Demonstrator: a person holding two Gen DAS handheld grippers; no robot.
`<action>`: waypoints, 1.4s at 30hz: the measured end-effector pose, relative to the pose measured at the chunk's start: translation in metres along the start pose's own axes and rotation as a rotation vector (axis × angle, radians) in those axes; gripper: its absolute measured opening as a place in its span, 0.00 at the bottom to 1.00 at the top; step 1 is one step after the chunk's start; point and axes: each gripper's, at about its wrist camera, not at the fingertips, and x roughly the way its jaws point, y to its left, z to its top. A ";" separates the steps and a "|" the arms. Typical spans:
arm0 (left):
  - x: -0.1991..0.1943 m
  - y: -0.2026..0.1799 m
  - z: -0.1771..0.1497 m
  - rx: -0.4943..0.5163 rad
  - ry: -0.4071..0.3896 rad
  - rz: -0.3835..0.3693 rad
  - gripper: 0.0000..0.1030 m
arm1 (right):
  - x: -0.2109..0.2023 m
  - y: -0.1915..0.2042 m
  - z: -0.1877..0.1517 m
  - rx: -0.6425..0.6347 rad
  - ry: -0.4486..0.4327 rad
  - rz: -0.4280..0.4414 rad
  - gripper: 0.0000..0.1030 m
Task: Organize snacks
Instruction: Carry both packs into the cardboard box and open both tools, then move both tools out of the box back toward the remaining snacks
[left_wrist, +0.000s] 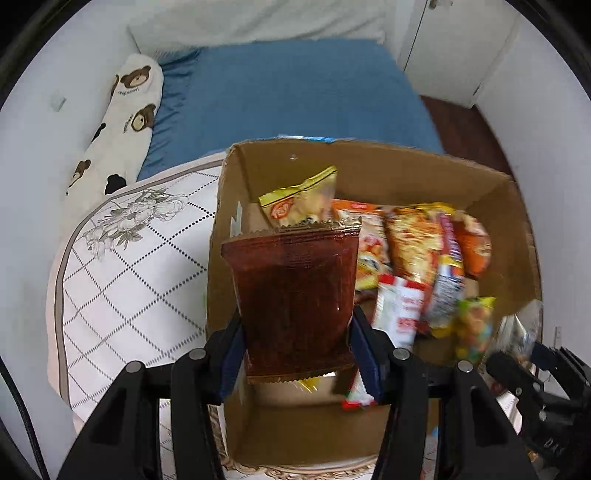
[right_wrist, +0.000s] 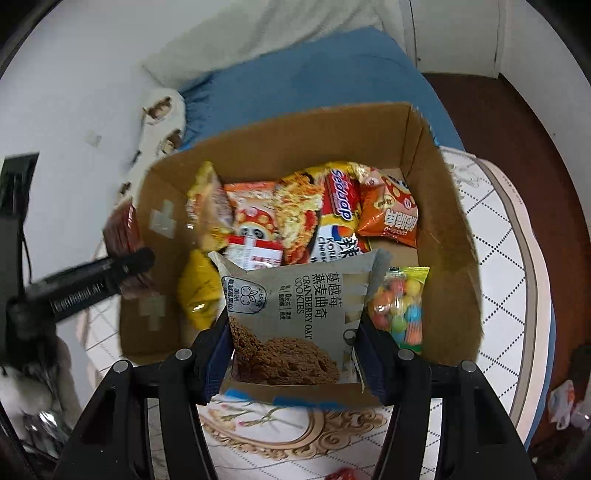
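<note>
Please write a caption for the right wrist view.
Right gripper holds a cranberry oat cookie packet above a cardboard box.

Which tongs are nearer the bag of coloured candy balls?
Right. The right tongs, gripping the cookie packet, sit just beside the candy bag; the left tongs hold a brown packet across the box.

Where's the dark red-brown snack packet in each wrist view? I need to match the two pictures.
Left wrist view: dark red-brown packet at centre, clamped in the left hand-held gripper, above the box.
Right wrist view: same packet at left edge, outside the box's left wall, partly blurred.
Shared landmark: the cardboard box of snacks.
</note>
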 end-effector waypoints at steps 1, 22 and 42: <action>0.009 0.000 0.006 0.006 0.017 0.013 0.49 | 0.012 0.000 0.004 0.002 0.015 -0.010 0.62; 0.044 -0.002 0.011 -0.015 0.071 -0.033 0.89 | 0.058 -0.002 0.010 -0.024 0.126 -0.127 0.94; -0.062 -0.004 -0.083 -0.059 -0.217 -0.014 0.89 | -0.034 0.004 -0.032 -0.084 -0.114 -0.204 0.94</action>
